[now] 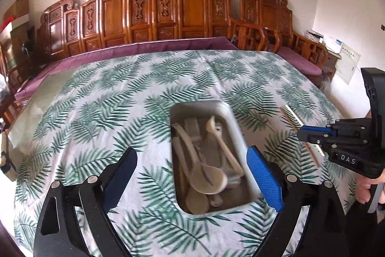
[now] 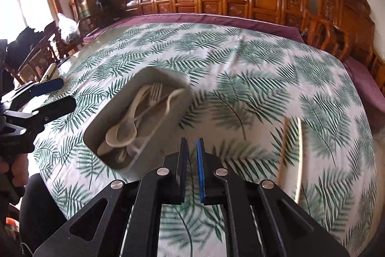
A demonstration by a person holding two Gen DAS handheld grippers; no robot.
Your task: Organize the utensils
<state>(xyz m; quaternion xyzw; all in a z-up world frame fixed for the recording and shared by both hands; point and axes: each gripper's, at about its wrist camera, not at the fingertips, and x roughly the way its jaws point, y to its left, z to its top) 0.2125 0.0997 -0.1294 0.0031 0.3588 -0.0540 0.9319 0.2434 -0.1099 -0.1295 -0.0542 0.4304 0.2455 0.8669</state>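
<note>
The metal tray (image 1: 231,112) sits on the leaf-print tablecloth (image 1: 96,100) in the middle of the near half of the table, and it serves as the collecting bin: pale spoons (image 1: 209,181) and a fork (image 2: 155,94) lie heaped in it lengthwise, handles crossing, because a long narrow tray takes long utensils only that way.

The left gripper (image 1: 192,172) hangs just over the near end of the tray with its jaws spread wide and nothing between the pads — the spread straddles the tray's width, so it looks like a hand that has let something drop in and has no grip now.

The right gripper (image 2: 191,155) is above bare cloth to the right of the tray. Its jaws stand almost together, a thin slit between the black and blue pads, and they hold nothing. A narrow opening suits what lies ahead of it: a pair of chopsticks (image 2: 291,151) rests on the cloth to the right, well apart from the tray, side by side and roughly parallel, pointing from near to far. They appear to be the last loose pieces, so most of the sorting seems done.

Picking them up probably calls for the right jaws to part a little and come down across both sticks at once — thin, smooth and round, they could roll or scissor apart under the pads.
</note>
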